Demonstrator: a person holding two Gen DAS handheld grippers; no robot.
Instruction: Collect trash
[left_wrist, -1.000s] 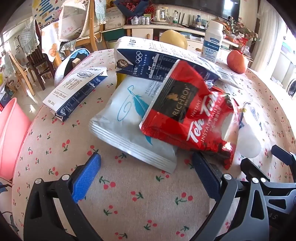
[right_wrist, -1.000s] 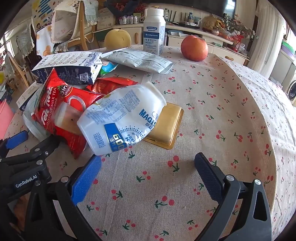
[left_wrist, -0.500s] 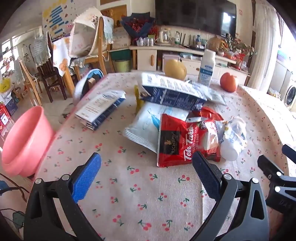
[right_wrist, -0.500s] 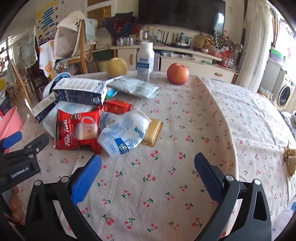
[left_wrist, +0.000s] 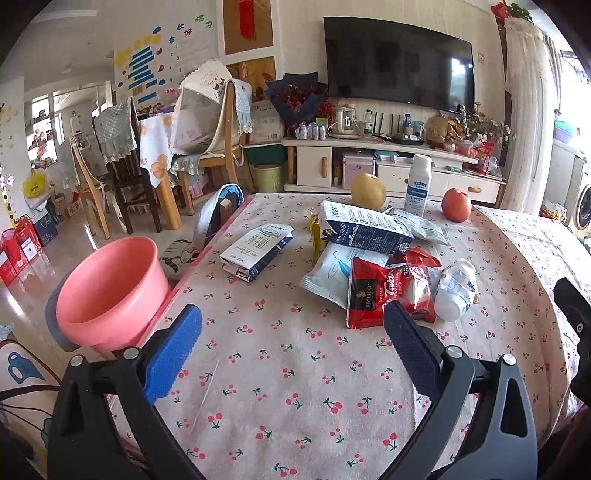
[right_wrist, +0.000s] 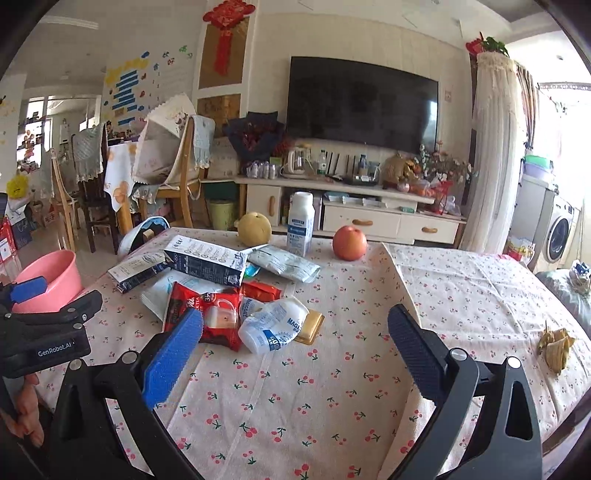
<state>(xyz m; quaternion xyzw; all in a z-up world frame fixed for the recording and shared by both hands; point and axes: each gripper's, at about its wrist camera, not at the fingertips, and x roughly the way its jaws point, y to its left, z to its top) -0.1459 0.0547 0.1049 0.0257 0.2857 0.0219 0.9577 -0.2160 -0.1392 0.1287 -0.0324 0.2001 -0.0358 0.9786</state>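
Both the left gripper (left_wrist: 291, 343) and right gripper (right_wrist: 293, 345) hover above the cherry-print worktop (left_wrist: 295, 387) with fingers spread wide, holding nothing. The trash, a red tea packet (left_wrist: 384, 295), crushed bottle (right_wrist: 273, 325) and milk cartons (left_wrist: 364, 229), lies mid-worktop; a pink basin (left_wrist: 107, 291) sits off its left edge.

Black gripper frames with silver screws carry ridged blue pads (left_wrist: 173, 352); one body reads "GenRobot.AI".
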